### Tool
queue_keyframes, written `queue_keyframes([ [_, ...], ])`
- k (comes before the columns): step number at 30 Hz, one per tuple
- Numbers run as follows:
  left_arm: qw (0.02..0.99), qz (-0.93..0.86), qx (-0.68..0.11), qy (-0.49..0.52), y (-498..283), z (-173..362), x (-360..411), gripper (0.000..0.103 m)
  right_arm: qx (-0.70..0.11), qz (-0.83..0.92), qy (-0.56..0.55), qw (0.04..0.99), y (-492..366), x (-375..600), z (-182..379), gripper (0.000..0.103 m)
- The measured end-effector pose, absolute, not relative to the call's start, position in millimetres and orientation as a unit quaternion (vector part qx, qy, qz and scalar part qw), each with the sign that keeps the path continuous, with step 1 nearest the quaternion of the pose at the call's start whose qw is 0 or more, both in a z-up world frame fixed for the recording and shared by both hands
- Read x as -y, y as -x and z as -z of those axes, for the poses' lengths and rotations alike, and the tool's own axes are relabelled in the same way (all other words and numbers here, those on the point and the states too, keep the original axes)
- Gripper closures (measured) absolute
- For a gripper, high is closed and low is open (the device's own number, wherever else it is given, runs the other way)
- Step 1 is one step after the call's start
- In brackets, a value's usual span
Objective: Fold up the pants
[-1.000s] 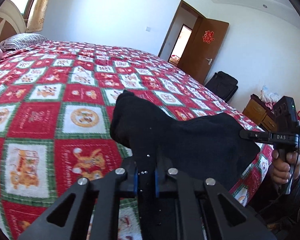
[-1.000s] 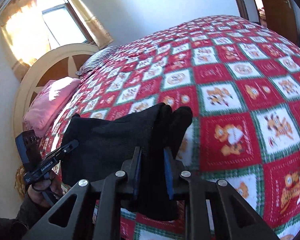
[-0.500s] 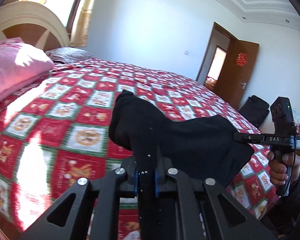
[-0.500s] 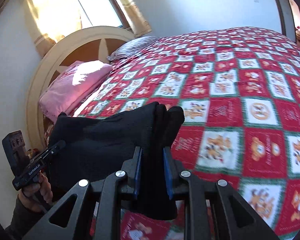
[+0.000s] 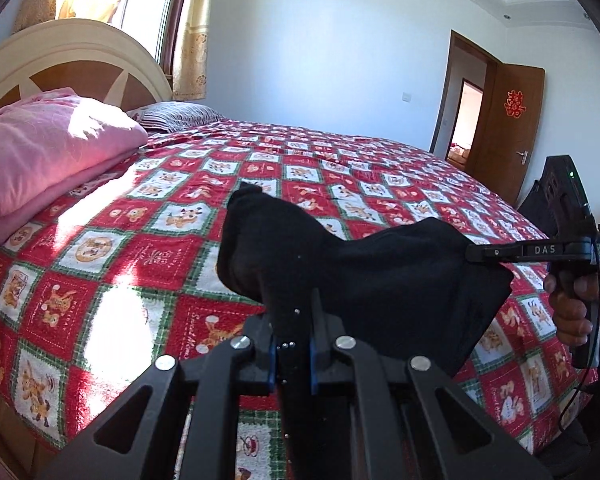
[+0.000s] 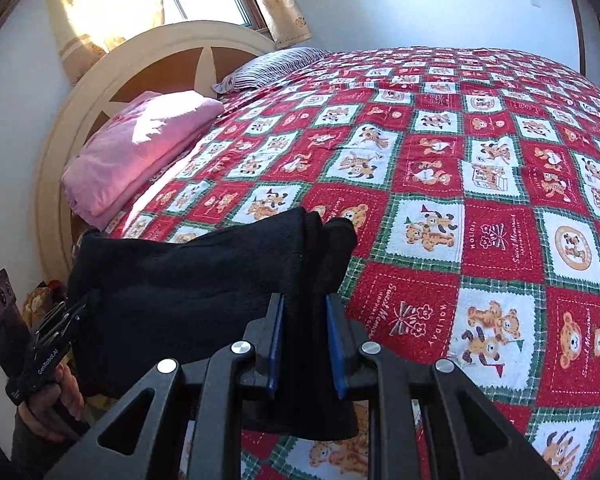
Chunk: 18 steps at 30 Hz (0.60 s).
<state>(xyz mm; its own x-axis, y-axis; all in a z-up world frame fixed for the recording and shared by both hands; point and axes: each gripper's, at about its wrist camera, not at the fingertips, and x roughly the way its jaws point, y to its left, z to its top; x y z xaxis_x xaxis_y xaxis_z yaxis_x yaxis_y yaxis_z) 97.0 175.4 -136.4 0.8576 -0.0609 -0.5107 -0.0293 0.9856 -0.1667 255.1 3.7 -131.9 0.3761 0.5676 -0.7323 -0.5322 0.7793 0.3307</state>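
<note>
Black fabric fills the left wrist view: the pants (image 5: pixel 380 276), already doubled into a thick bundle, hang in the air above the bed (image 5: pixel 340 168), not resting on it. My left gripper (image 5: pixel 291 344) has its fingers narrow, pinched on one end; the right gripper (image 5: pixel 484 252) at far right bites the other corner. Risk here: the span between sags, so lowering unevenly would likely crumple the fold. Right wrist view: right gripper (image 6: pixel 305 344) fingers clamp several stacked layers, the edges fanning slightly past the pads. I judge an inner layer could slip out if tension rises. Left gripper (image 6: pixel 74 312) sits low at left, near the bed's edge; the bundle might land half off the mattress.
</note>
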Motion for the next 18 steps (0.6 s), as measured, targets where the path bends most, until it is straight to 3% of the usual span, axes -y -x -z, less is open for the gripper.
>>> queue_keyframes([
  [3, 0.957, 0.006, -0.278, 0.089, -100, 145, -179, 0.091, -0.456, -0.328, -0.013, 0.827, -259, -7, 140, 0.082],
  [6, 0.949, 0.000, -0.302, 0.094, -105, 160, -182, 0.083, -0.468, -0.320, -0.002, 0.824, -262, -8, 151, 0.082],
  [8, 0.945, -0.016, -0.312, 0.094, -106, 171, -184, 0.063, -0.481, -0.313, 0.004, 0.819, -265, -8, 160, 0.080],
  [10, 0.942, -0.025, -0.320, 0.095, -106, 180, -185, 0.053, -0.489, -0.300, 0.006, 0.819, -269, -5, 168, 0.078],
  [14, 0.941, -0.043, -0.319, 0.099, -101, 181, -189, 0.033, -0.488, -0.288, 0.012, 0.824, -273, -1, 174, 0.059],
  [18, 0.939, -0.061, -0.324, 0.099, -95, 174, -193, 0.030, -0.480, -0.262, -0.005, 0.837, -272, 15, 169, 0.043],
])
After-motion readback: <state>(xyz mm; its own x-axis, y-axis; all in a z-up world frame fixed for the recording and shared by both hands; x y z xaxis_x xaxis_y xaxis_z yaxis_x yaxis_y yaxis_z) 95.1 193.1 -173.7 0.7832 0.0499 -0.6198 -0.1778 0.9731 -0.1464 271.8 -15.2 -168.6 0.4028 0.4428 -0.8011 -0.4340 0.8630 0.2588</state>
